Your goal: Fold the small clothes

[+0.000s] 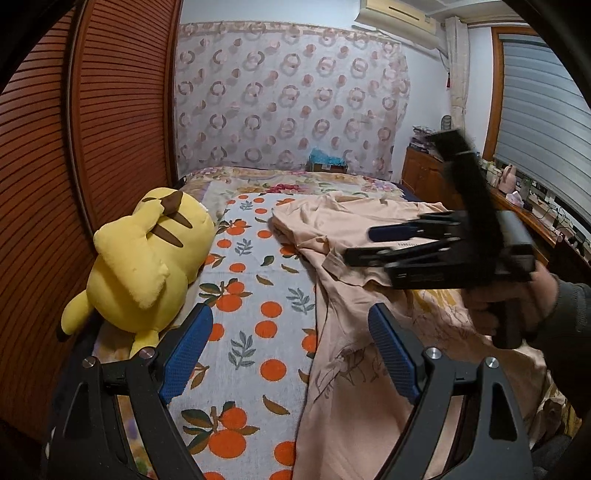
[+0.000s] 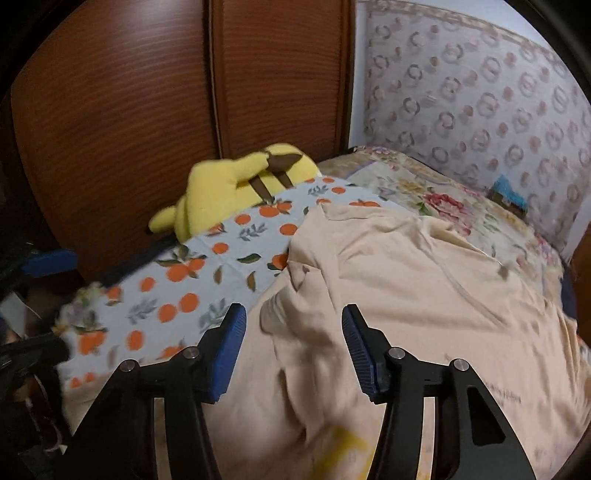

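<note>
Shirt (image 2: 406,295) under both spread-jawed, empty grippers (left view alone: air conditioner (image 1: 399,18)).

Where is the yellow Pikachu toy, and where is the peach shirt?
Pikachu toy (image 1: 140,266), left wrist view, on its yellow body.
peach shirt (image 2: 406,280), right wrist view, on the middle of the cloth.
</note>
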### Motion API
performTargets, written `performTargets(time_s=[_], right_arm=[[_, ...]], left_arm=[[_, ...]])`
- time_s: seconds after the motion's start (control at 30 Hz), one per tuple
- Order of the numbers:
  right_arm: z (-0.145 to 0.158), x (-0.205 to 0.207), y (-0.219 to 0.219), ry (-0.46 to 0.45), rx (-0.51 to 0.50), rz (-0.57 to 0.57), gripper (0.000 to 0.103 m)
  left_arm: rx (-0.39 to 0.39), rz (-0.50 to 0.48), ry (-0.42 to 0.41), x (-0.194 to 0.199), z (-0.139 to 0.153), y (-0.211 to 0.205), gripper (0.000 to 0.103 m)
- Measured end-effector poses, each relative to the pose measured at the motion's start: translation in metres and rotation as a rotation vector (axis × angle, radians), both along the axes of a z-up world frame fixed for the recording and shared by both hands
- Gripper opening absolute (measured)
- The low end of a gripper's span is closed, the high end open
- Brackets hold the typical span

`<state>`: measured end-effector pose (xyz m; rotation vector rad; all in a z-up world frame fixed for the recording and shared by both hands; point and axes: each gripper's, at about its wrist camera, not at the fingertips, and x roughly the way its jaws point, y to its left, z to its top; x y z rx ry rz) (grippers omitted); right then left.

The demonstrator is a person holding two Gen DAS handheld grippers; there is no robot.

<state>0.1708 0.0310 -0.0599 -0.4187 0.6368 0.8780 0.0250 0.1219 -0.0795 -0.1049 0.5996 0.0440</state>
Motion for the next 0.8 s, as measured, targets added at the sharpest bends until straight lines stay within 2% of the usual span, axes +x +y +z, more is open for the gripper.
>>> performTargets(time_s=[0.07, 0.1, 0.17, 0.23, 0.3, 0.4, 0.47, 0.53, 0.57, 0.6, 0.63, 0.67, 0.8], right_arm=[[-0.011, 0.012, 0.012, 0.026, -0.034, -0.007, 0.056], [-0.015, 0.017, 0.019, 0.034, -0.049, -0.009, 0.051], [-0.022, 0.022, 0.028, 0.044, -0.081, -0.007, 0.037], [-0.025, 0.025, 0.031, 0.037, -0.106, 0.001, 0.013], [-0.02, 0.026, 0.028, 0.03, -0.094, 0.02, 0.008], [-0.001, 0.03, 0.012, 0.014, -0.027, -0.008, 0.007], [0.012, 0.039, -0.008, -0.002, 0.013, -0.102, 0.007], [0.016, 0.054, -0.029, 0.004, 0.013, -0.254, 0.008], [0.016, 0.062, -0.039, 0.017, 0.018, -0.318, 0.012], [0.016, 0.067, -0.045, 0.016, 0.007, -0.35, 0.027], [0.015, 0.07, -0.049, 0.004, -0.007, -0.359, 0.046], [0.015, 0.071, -0.053, -0.004, -0.011, -0.357, 0.051], [0.015, 0.066, -0.054, -0.005, -0.007, -0.336, 0.052]], left_arm=[[-0.002, -0.001, 0.003, 0.0, -0.002, 0.0, 0.087], [-0.002, -0.002, 0.004, 0.0, -0.002, 0.0, 0.087], [-0.007, -0.003, 0.006, -0.001, -0.004, 0.001, 0.087], [-0.011, -0.005, 0.007, -0.001, -0.005, 0.001, 0.087], [-0.016, -0.004, 0.008, -0.002, -0.006, 0.003, 0.087], [-0.019, -0.001, 0.014, -0.001, -0.008, 0.003, 0.087], [-0.019, 0.0, 0.017, -0.001, -0.008, 0.002, 0.087], [-0.02, -0.002, 0.016, -0.001, -0.007, 0.001, 0.087], [-0.019, -0.002, 0.017, 0.0, -0.007, 0.0, 0.087], [-0.019, -0.002, 0.018, 0.0, -0.008, 0.0, 0.087], [-0.018, -0.003, 0.021, 0.001, -0.008, -0.001, 0.087], [-0.018, -0.004, 0.023, 0.002, -0.008, -0.002, 0.087], [-0.012, -0.013, 0.032, 0.004, -0.01, -0.007, 0.087]])
